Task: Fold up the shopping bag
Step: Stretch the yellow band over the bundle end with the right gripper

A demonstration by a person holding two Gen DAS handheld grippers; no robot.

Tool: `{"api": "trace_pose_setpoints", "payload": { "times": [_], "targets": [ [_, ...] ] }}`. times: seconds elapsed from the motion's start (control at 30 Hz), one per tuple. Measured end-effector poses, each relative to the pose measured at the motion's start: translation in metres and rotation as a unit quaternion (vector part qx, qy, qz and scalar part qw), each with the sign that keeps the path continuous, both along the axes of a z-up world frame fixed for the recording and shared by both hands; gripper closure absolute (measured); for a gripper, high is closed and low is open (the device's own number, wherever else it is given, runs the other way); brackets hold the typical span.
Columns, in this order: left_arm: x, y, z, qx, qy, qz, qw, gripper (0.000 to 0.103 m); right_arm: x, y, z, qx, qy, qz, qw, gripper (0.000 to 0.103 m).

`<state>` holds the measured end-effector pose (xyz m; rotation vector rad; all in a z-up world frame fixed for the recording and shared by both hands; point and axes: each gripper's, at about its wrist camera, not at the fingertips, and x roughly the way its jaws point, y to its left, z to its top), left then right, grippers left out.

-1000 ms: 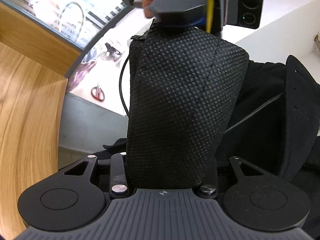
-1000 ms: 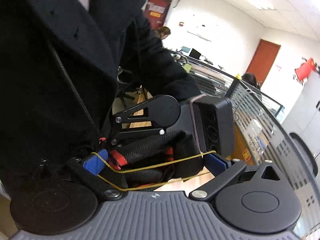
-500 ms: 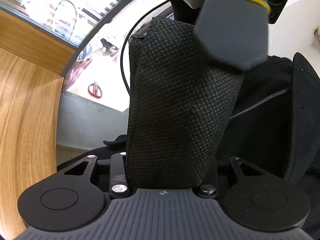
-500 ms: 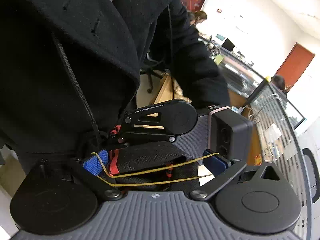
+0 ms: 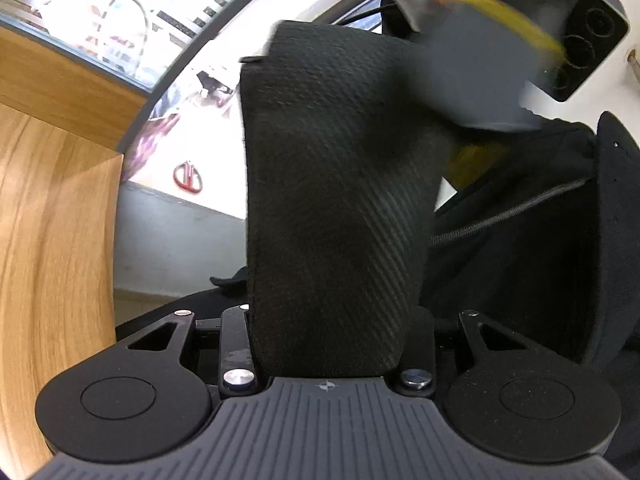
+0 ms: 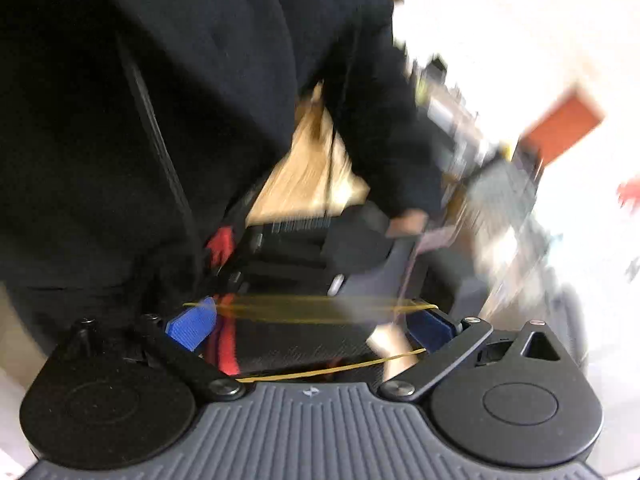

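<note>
Two grippers share one black woven shopping bag [image 5: 332,208], held mid-air as a narrow folded bundle: the left gripper [image 5: 326,344] clamps its near end, the right gripper [image 6: 312,328], blurred, appears closed on the far end. Folding looks nearly complete. The operator's dark coat [image 5: 532,240] crowds the right; a wooden tabletop [image 5: 52,240] lies open to the left, with red scissors [image 5: 188,176] beyond it.

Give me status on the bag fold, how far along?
Mostly folded, by the look of it: the black shopping bag is a narrow doubled-over panel standing up out of the left gripper, whose jaws are hidden behind it. In hand: the right gripper, blurred, has bag fabric between its blue pads. Left: the final fold and setting it down; neither is visible yet.
</note>
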<state>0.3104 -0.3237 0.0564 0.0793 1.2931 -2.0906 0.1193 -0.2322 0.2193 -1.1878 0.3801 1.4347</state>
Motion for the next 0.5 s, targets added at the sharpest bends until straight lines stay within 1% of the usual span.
{"api": "trace_pose_setpoints", "payload": {
  "times": [0.07,0.13,0.17,0.27,0.33,0.4,0.5],
  "targets": [
    [0.001,-0.001,0.001,-0.005,0.001,-0.003,1.0000,0.062,-0.003,0.009,-0.003,-0.009,0.008,-0.018,1.000,0.001],
    [0.002,-0.002,0.002,-0.008,-0.003,-0.006,0.9999,0.062,-0.005,0.010,0.000,-0.015,0.015,-0.038,0.999,0.001],
    [0.003,-0.002,0.003,-0.011,-0.005,-0.009,0.9999,0.062,-0.005,0.011,0.002,-0.028,0.018,-0.049,0.998,0.001],
    [0.001,-0.002,0.008,-0.027,-0.014,-0.018,0.9994,0.062,-0.003,0.011,0.007,-0.046,0.035,-0.061,0.996,0.001],
    [0.001,-0.001,0.010,-0.034,-0.019,-0.022,0.9990,0.062,0.002,0.002,0.008,-0.040,0.064,-0.062,0.995,0.001],
    [0.001,0.000,0.011,-0.038,-0.024,-0.023,0.9987,0.062,0.015,-0.005,0.007,-0.024,0.107,-0.075,0.991,0.000],
    [0.001,0.003,0.012,-0.054,-0.009,-0.038,0.9978,0.062,0.030,-0.011,-0.001,-0.035,0.145,-0.096,0.984,0.000]
  ]
}}
